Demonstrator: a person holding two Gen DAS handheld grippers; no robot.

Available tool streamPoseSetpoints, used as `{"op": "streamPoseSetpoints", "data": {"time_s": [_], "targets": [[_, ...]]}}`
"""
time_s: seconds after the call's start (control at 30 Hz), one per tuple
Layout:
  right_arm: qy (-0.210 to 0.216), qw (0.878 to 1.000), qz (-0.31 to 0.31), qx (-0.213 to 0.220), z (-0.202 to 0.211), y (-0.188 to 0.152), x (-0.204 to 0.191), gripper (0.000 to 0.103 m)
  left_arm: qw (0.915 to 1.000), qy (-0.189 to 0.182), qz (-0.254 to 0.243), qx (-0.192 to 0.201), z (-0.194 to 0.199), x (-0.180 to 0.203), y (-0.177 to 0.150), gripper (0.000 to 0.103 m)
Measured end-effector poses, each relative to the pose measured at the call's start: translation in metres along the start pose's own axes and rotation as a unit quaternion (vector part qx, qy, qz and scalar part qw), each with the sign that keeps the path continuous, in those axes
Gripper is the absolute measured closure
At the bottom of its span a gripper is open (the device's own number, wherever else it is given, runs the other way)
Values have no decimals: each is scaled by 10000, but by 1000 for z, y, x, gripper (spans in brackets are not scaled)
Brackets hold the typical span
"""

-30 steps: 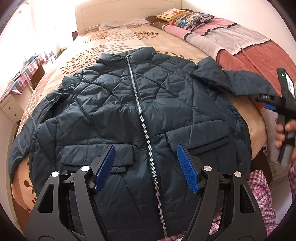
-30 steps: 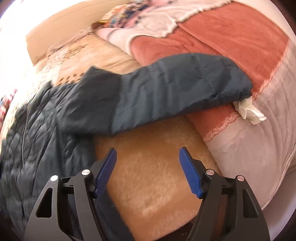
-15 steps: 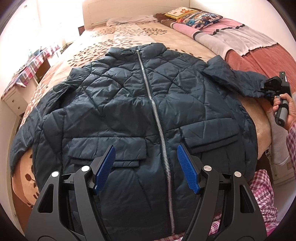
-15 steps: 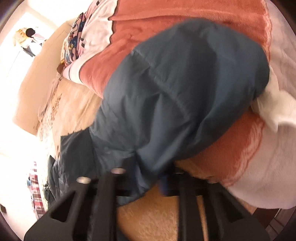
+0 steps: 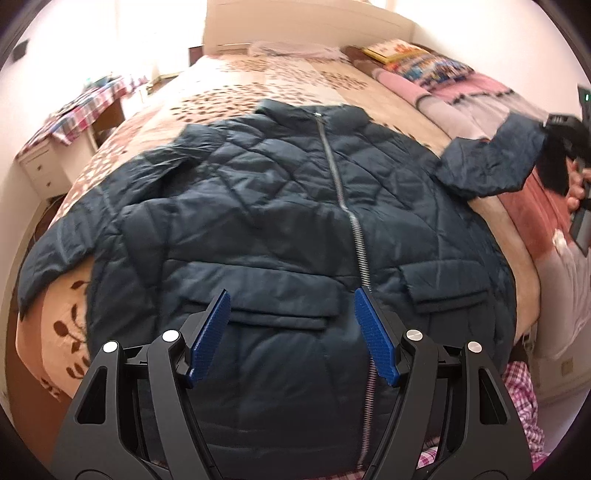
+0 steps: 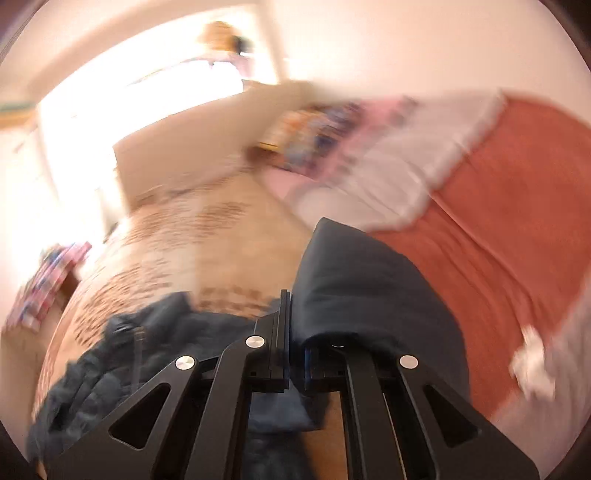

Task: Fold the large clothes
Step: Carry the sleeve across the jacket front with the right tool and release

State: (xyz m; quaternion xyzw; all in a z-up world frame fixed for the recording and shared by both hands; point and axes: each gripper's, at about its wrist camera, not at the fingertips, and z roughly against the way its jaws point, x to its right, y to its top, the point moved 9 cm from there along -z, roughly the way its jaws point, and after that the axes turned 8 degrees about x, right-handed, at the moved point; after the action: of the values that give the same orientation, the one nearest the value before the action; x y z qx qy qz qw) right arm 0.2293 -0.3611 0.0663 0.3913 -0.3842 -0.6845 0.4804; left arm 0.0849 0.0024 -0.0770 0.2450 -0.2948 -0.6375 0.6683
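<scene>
A dark blue quilted jacket [image 5: 277, 221] lies zipped and face up on the bed, collar toward the headboard. My left gripper [image 5: 291, 295] hangs open above its lower front, over the left pocket flap, with nothing between the blue pads. The jacket's right sleeve [image 5: 487, 166] is lifted off the bed, its cuff end held by my right gripper [image 5: 561, 147]. In the right wrist view the right gripper [image 6: 295, 306] has its jaws closing tight on the sleeve [image 6: 362, 288], which drapes over the right finger. The jacket's left sleeve lies out flat at the left.
The bed has a leaf-print sheet [image 5: 295, 81] and a white headboard [image 5: 295, 22]. A red and pink blanket [image 5: 528, 206] and pillows [image 5: 417, 62] fill its right side. A nightstand under plaid cloth [image 5: 74, 114] stands left. A hand [image 5: 576, 184] grips the right tool.
My right gripper closed on the end of the right sleeve and lifted it off the blanket. The left gripper drifted left over the jacket front and stayed open.
</scene>
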Motion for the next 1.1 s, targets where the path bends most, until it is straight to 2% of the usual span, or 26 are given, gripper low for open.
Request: {"op": "streamPoseSetpoints", "data": {"time_s": [0.1,0.2,0.3,0.5,0.63,0.67,0.77,0.97,1.1], "targets": [[650,9937,899,138,10,6,-86,97,9997,102,201,114,4,-20,4,34],[1131,9825,1478,-13,11,-12,-151,97,9987,191,403,233,8,-39,8,34],[1541,9657,2052,-406,3,-59,-215,97,9974,272,602,276,11,-58,6,34],[1638,9418,2624,-1317,-23,-158,-272,97,9953,449,825,238,11,-89,-6,34],[1631,9203,2728,-2279,-44,-224,-271,96,9944,535,902,166,5,-103,-11,34],[1681,9170,2670,-2442,-41,-235,-271,91,9942,548,914,151,3,-105,-12,34],[2103,9092,2144,-2884,-32,-249,-268,23,9942,565,907,138,-2,-108,-9,34],[2517,9108,1317,-2996,-11,-233,-251,23,9958,525,708,230,-10,-95,8,34],[2475,9259,960,-2688,14,-214,-221,23,9985,280,267,401,-15,-62,32,34]]}}
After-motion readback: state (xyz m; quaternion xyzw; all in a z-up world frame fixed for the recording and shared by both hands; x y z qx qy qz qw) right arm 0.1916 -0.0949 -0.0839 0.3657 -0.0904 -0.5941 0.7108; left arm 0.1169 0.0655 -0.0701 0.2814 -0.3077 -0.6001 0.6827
